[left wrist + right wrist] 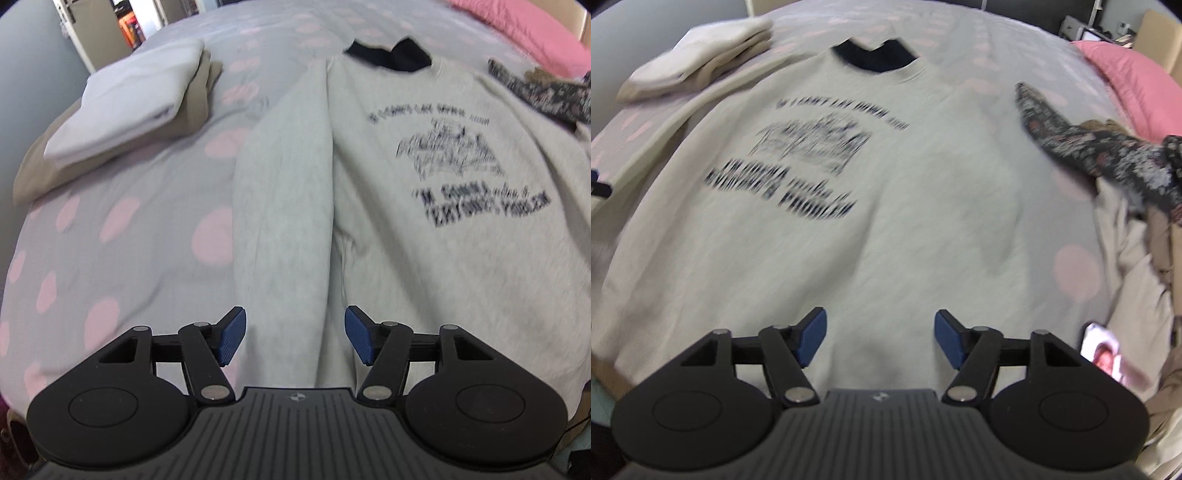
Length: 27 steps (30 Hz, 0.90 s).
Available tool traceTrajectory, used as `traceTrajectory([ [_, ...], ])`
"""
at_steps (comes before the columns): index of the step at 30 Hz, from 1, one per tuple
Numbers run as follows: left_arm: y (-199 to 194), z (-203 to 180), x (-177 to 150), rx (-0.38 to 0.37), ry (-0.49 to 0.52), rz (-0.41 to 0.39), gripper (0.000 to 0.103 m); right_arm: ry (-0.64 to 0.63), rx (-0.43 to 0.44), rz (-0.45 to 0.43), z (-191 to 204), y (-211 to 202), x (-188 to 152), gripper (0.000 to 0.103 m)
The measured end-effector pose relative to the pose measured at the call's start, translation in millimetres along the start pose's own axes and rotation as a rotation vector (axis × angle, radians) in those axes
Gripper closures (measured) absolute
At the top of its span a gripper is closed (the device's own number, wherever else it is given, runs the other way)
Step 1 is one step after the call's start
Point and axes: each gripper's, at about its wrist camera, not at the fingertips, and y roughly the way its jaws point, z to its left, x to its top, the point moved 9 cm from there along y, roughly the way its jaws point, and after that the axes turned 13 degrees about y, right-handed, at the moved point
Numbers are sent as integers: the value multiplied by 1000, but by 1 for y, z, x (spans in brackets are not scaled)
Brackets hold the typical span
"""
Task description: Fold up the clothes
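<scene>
Grey sweatshirt (pixel 886 221) lies face up and spread on the spotted bedcover (pixel 110 221), printed front showing, dark collar at 12 o'clock. One sleeve (pixel 284 203) is already laid straight down beside the body.

Left gripper (pixel 294 338) is over that sleeve's lower end, jaws apart, nothing between the pads. Right gripper (pixel 880 339) is above the lower body, jaws likewise apart and empty.

A folded pile (pixel 122 103) sits at 10 o'clock; a dark patterned garment (pixel 1100 155) at 2 o'clock.

Step, as judged: sweatshirt laid out, first fold about to start. Next move likely calls for pinching the hem or side edges and lifting both evenly.
</scene>
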Motion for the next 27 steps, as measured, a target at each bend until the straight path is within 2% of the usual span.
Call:
traceTrajectory([
  [2,3,0,-10,14,-10,38,51,-42,-24,22,8,5,-13,35],
  [3,5,1,-15,21,-15,58,60,-65,-54,31,9,7,-18,43],
  [4,6,4,-18,31,-24,74,66,-77,-79,40,8,9,-21,63],
  [5,6,7,-20,32,-37,81,80,-67,-89,46,5,10,-22,70],
  [7,5,15,-22,35,-80,80,91,-21,-98,46,-4,9,-21,97],
  [8,2,23,-21,35,-120,62,101,11,-108,28,-11,5,-17,97],
  [11,-14,45,-16,11,-241,-4,102,118,-129,-37,-31,-14,-4,97],
  [17,-49,87,13,-44,-354,-129,102,248,-185,-147,-84,-65,35,98],
  [21,-74,125,44,-30,-390,-200,102,286,-231,-216,-124,-98,76,98],
  [24,-85,155,65,7,-413,-227,102,310,-286,-250,-156,-113,109,98],
  [27,-89,189,81,76,-436,-236,102,352,-360,-265,-195,-119,139,98],
])
